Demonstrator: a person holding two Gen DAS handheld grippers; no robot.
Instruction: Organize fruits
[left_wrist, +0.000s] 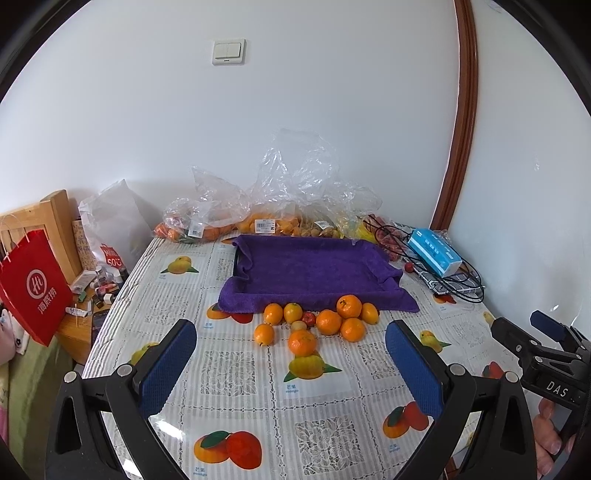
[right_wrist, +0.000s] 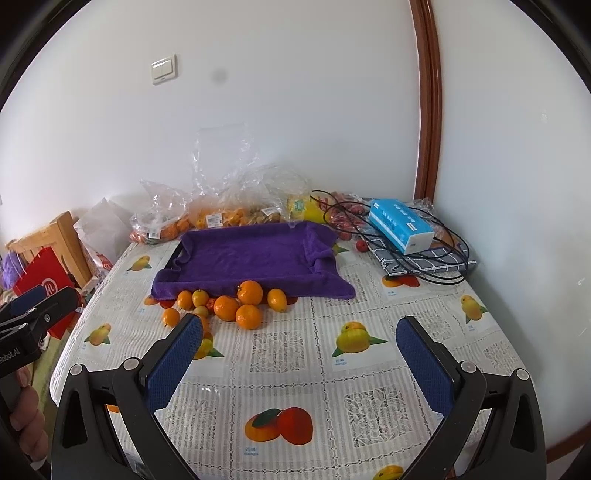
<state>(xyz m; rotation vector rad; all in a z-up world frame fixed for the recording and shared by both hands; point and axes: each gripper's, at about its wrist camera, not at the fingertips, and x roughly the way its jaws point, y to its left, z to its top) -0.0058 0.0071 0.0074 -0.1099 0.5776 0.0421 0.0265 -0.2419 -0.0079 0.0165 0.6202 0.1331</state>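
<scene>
Several loose oranges, with a small red fruit among them, lie on the tablecloth just in front of a tray lined with a purple towel. The towel holds nothing. My left gripper is open and empty, hovering above the table short of the fruit pile. My right gripper is open and empty, to the right of the pile. Each gripper shows at the edge of the other's view: the right one and the left one.
Clear plastic bags of fruit line the wall behind the tray. A blue tissue box, black cables and a checked cloth sit at the back right. A red paper bag and a wooden chair stand left of the table.
</scene>
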